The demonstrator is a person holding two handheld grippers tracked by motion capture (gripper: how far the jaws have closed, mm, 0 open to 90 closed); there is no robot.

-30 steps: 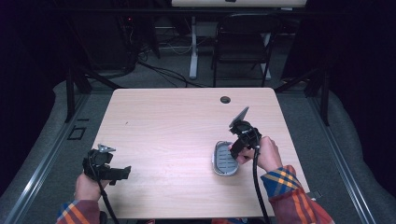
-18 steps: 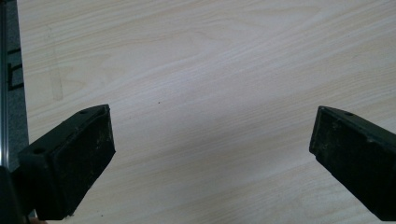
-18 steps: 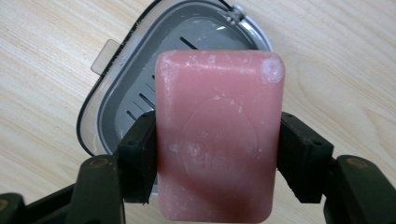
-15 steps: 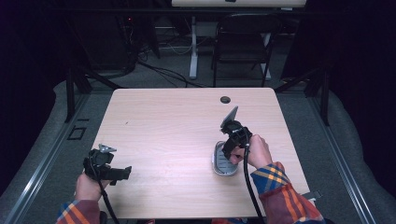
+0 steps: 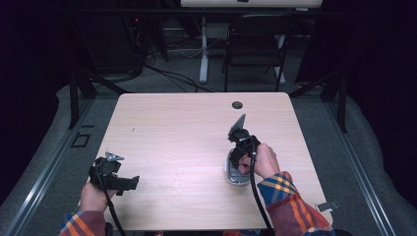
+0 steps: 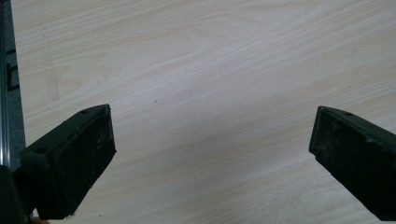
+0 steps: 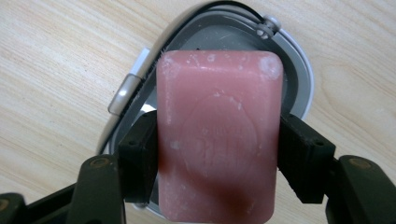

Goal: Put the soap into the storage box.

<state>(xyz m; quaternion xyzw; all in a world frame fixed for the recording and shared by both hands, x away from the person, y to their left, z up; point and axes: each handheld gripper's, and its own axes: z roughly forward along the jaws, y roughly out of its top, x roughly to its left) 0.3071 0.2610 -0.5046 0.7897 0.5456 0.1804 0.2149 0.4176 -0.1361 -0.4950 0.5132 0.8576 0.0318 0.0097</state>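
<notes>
Since the right gripper [image 7: 219, 158] has its jaws clamped on the long sides of a pink soap bar [image 7: 219, 135] directly over the grey soap dish [image 7: 299, 70], I'd guess it's lining up to seat it, while the left gripper [image 6: 210, 158] idles wide open above the bare table [image 6: 210, 60].

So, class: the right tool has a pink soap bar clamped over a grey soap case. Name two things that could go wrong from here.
1. The pink soap bar is held only by its two long edges between the right tool's pads; soap is slick, so it might slip or twist out.
2. The bar nearly matches the opening of the grey soap case, so coming down slightly off, it could catch the rim and shift or tip the case.
</notes>
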